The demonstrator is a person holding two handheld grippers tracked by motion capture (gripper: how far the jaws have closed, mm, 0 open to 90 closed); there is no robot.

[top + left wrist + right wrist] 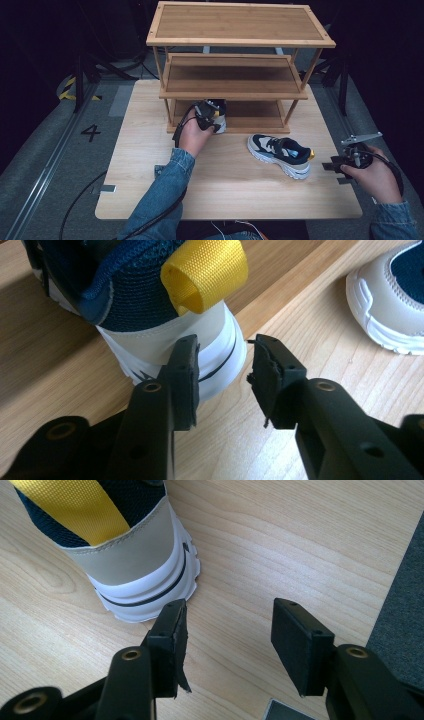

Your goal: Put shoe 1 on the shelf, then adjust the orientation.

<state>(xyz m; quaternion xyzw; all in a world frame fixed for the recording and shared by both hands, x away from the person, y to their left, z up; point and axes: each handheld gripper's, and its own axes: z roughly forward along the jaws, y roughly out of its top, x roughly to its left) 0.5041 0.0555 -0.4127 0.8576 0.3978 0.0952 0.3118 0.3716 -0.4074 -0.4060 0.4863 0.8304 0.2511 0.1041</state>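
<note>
Left hand [192, 137]: left of centre in the high view, on a denim sleeve [160, 197] that rises from the bottom edge.
Left gripper [212, 114]: just above that hand, at the front edge of the rack's lowest shelf; in the left gripper view its midpoint sits at lower centre [222, 372].
Left gripper state: jaws parted with a clear gap, nothing clamped; no pad presses on the shoe.
First shoe [165, 305]: upper left of the left gripper view, heel toward the camera, navy mesh above a white sole, resting on the lowest shelf; in the high view a pale patch of it peeks out beside the gripper [220, 124].
Heel loop [205, 272]: yellow webbing at the top of that heel, upper centre of the left gripper view.
Left jaw against heel: its tip overlaps the white sole; I cannot tell whether it touches.
Rack [235, 22]: three-tier wooden shelf, upper centre of the high view, standing at the far side of the counter [150, 150].
Second shoe [281, 155]: right of centre in the high view, lying on the counter, toe pointing left, well apart from the rack; its heel fills the upper left of the right gripper view [125, 545].
Right hand [375, 175]: lower right of the high view, beyond the counter's right edge.
Right gripper [227, 625]: jaws standing wide, empty, just short of the second shoe's heel; seen at right in the high view [345, 162].
</note>
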